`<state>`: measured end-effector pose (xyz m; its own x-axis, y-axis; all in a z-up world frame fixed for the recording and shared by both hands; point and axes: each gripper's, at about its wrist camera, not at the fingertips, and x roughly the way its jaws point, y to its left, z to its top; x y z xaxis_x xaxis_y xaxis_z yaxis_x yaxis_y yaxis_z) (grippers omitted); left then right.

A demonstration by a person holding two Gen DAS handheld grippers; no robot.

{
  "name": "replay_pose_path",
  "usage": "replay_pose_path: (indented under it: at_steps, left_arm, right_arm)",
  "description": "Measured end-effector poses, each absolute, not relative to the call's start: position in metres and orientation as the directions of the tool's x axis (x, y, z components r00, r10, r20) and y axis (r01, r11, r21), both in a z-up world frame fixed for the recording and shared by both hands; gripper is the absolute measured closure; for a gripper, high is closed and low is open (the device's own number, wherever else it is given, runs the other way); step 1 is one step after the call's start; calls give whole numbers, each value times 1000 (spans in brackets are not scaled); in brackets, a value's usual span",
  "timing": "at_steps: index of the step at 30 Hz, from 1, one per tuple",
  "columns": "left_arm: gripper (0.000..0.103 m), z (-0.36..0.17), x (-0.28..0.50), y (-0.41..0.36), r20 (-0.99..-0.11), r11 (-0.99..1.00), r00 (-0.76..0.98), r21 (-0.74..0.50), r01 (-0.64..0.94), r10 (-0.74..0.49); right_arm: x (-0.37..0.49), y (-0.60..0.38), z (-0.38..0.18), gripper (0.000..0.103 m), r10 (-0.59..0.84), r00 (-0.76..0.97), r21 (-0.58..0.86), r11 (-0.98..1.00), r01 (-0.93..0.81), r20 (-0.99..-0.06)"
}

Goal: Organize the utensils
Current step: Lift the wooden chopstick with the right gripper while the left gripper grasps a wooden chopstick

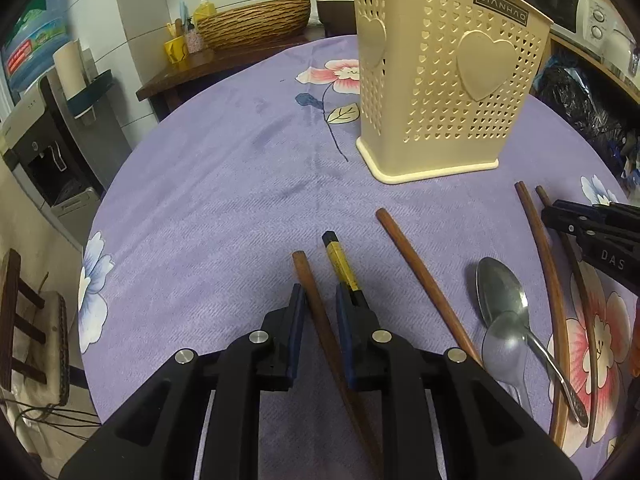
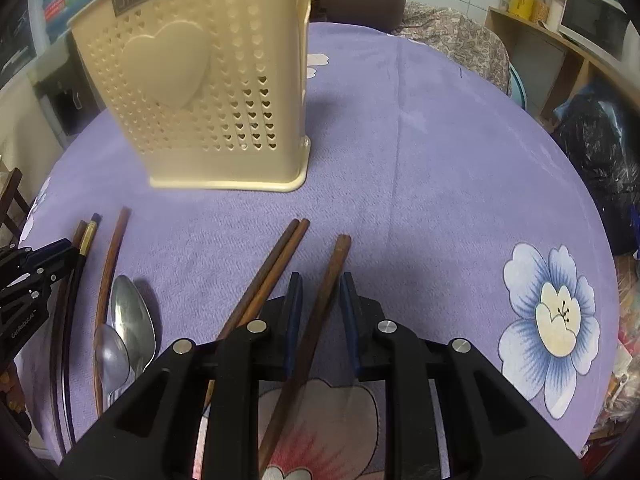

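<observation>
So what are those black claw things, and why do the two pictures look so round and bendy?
They are two grabbers, one in each hand of a person. Each carries a wide, bulging camera looking along its fingers, so one picture comes from each. The left gripper is closed around a brown chopstick; the right gripper is closed around a second chopstick. On the purple flowered tablecloth lie more chopsticks and two spoons, before a cream utensil holder standing upright.
</observation>
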<state>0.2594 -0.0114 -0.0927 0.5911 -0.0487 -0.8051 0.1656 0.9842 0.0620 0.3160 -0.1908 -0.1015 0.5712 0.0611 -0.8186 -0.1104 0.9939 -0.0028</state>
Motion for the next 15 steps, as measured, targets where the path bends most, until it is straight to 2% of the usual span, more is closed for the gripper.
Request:
replay_pose_path:
  at_steps: [2,8,15]
  left_arm:
    - [91,-92,263,-14,-807,982,588,65,178,-53]
    - [93,-92,268,-21,-802,976,595,87,199,-50]
    - [94,-80,268,-19,-771,980,629,34,196,-99]
  right_arm:
    - [319,-190,-101,90,74,568,11,994,-112,-820]
    - [320,-192,-101,91,111,571,51,992,-119,-814]
    - [316,-204,-95,93,218,578,173,976,-133,-786]
